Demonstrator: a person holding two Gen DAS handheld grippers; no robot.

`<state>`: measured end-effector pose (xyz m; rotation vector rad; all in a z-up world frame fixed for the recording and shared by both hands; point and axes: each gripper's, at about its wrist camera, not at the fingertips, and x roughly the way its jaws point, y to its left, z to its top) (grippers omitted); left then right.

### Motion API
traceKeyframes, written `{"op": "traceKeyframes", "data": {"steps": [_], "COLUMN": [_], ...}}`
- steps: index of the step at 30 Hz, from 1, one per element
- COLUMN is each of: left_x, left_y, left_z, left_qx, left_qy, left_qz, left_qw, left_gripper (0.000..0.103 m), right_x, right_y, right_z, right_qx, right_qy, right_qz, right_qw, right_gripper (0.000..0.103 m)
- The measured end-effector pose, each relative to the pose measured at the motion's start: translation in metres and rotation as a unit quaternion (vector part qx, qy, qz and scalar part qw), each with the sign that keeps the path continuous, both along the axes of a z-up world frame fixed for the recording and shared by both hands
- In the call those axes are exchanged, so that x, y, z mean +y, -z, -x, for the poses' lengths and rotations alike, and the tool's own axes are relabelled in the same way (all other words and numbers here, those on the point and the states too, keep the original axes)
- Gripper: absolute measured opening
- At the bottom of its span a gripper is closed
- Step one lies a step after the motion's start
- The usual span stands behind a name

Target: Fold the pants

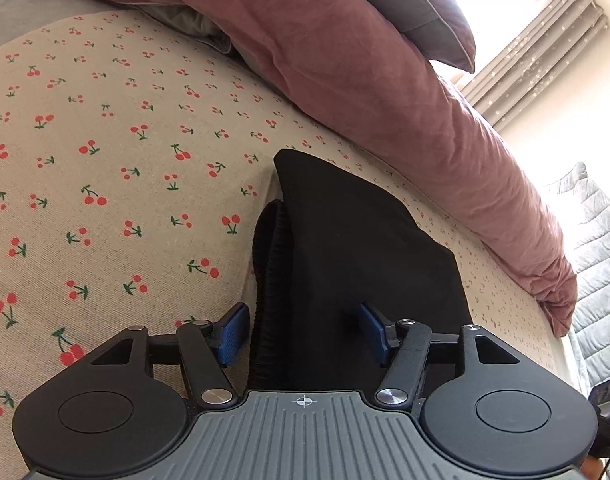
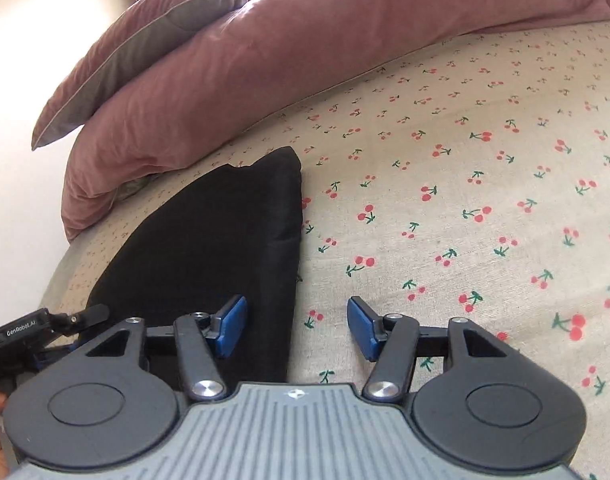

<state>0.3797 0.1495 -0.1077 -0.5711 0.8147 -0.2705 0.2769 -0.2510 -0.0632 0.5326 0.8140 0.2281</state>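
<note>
While both tongs are held spread and empty, the left gripper (image 1: 305,332) is poised over the folded black pants (image 1: 345,256), the right gripper (image 2: 297,328) astride their edge. The pants are seen at 12 o'clock on the cherry-print sheet (image 2: 465,160), a pink duvet (image 1: 365,80) beyond. Folding is judged nearly complete; perhaps a final smoothing is required.

Bare cherry-print bed sheet (image 2: 465,200) lies open to the right of the folded black pants (image 2: 209,240), while the bunched pink duvet (image 2: 265,60) and pillow (image 1: 417,8) wall off the far side.
</note>
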Motion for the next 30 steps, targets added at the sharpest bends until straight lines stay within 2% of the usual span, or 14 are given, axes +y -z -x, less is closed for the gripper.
{"op": "traceKeyframes", "data": {"steps": [1, 3, 4, 8, 10, 12, 17, 19, 21, 24, 26, 27, 29, 30], "left_x": [-0.001, -0.004, -0.006, -0.005, -0.009, -0.030, -0.101, -0.134, -0.161, -0.175, -0.166, -0.161, -0.153, -0.154], "left_y": [0.001, 0.001, 0.002, -0.002, -0.008, -0.015, -0.019, -0.026, -0.025, -0.008, 0.001, 0.004, 0.006, 0.004], "left_z": [0.000, 0.000, 0.001, 0.008, 0.012, 0.018, 0.032, 0.040, 0.044, 0.045, 0.042, 0.040, 0.037, 0.037], "left_qx": [0.000, -0.006, -0.011, -0.014, -0.012, -0.012, 0.000, -0.005, -0.010, -0.017, -0.014, -0.008, 0.001, -0.002], "left_qy": [-0.001, -0.004, -0.003, -0.026, -0.028, -0.012, 0.037, 0.059, 0.072, 0.068, 0.072, 0.074, 0.079, 0.081], "left_qz": [0.002, -0.002, -0.003, 0.021, 0.046, 0.041, 0.061, 0.049, 0.029, -0.004, 0.017, 0.031, 0.052, 0.047], "left_qw": [1.0000, 1.0000, 0.9999, 0.9993, 0.9985, 0.9990, 0.9975, 0.9970, 0.9969, 0.9975, 0.9972, 0.9967, 0.9955, 0.9956], "left_gripper": [0.059, 0.055, 0.038, 0.015, 0.013, 0.013, 0.013, 0.013, 0.014, 0.017, 0.021, 0.021, 0.021, 0.021], "right_x": [-0.001, 0.006, 0.011, 0.026, 0.023, 0.015, -0.036, -0.063, -0.091, -0.117, -0.123, -0.123, -0.123, -0.123], "right_y": [0.002, 0.009, 0.012, 0.003, -0.011, -0.028, -0.062, -0.068, -0.062, -0.029, 0.002, 0.012, 0.018, 0.017], "right_z": [-0.003, -0.014, -0.018, -0.020, -0.017, -0.009, 0.019, 0.037, 0.049, 0.051, 0.048, 0.051, 0.055, 0.053], "right_qx": [-0.007, -0.005, 0.003, -0.011, -0.027, -0.035, -0.037, -0.042, -0.037, -0.007, 0.017, 0.007, -0.014, -0.010], "right_qy": [-0.002, -0.012, -0.013, -0.013, -0.015, -0.013, 0.017, 0.033, 0.056, 0.072, 0.067, 0.068, 0.072, 0.078], "right_qz": [-0.015, -0.038, -0.045, -0.011, -0.018, -0.009, 0.018, 0.032, 0.035, 0.040, 0.034, 0.030, 0.023, 0.019], "right_qw": [1.000, 0.999, 0.999, 1.000, 0.999, 0.999, 0.999, 0.998, 0.997, 0.997, 0.997, 0.997, 0.997, 0.997], "right_gripper": [0.053, 0.035, 0.018, 0.004, 0.003, 0.003, 0.003, 0.003, 0.003, 0.004, 0.010, 0.010, 0.011, 0.012]}}
